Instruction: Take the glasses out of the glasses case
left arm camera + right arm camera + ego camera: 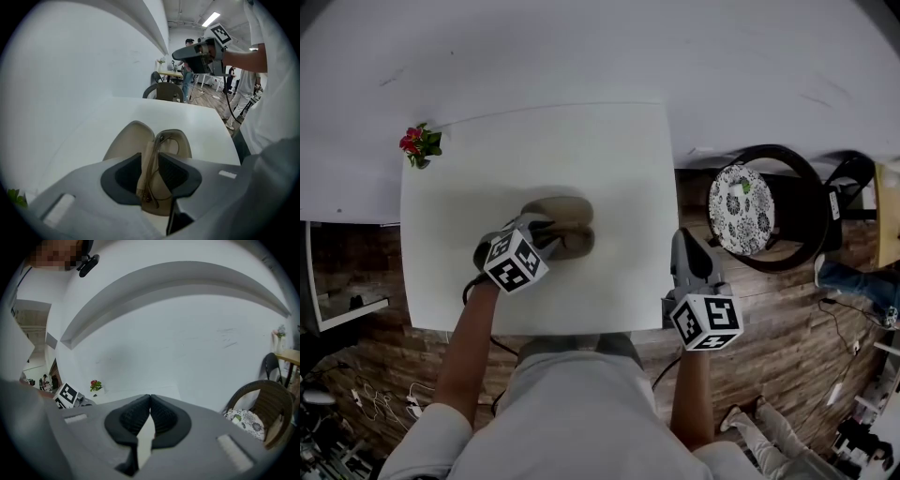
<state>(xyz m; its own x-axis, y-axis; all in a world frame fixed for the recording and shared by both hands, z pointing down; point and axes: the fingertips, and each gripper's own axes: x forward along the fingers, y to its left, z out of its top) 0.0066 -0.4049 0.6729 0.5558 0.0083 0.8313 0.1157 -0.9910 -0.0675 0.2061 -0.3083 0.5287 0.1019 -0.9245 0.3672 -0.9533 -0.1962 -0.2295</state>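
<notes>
Fingers of left gripper (151,158) pinch glasses (150,147) over open case (125,140) on bench (187,117); right gripper (150,401) fingers pressed together, empty.

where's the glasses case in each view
Head view: the glasses case lies open mid-table, just ahead of the left gripper.
Left gripper view: lower centre, open, just beyond the jaws, which are shut on the glasses.
Right gripper view: not in it.
Shared landmark: the white table.
</notes>
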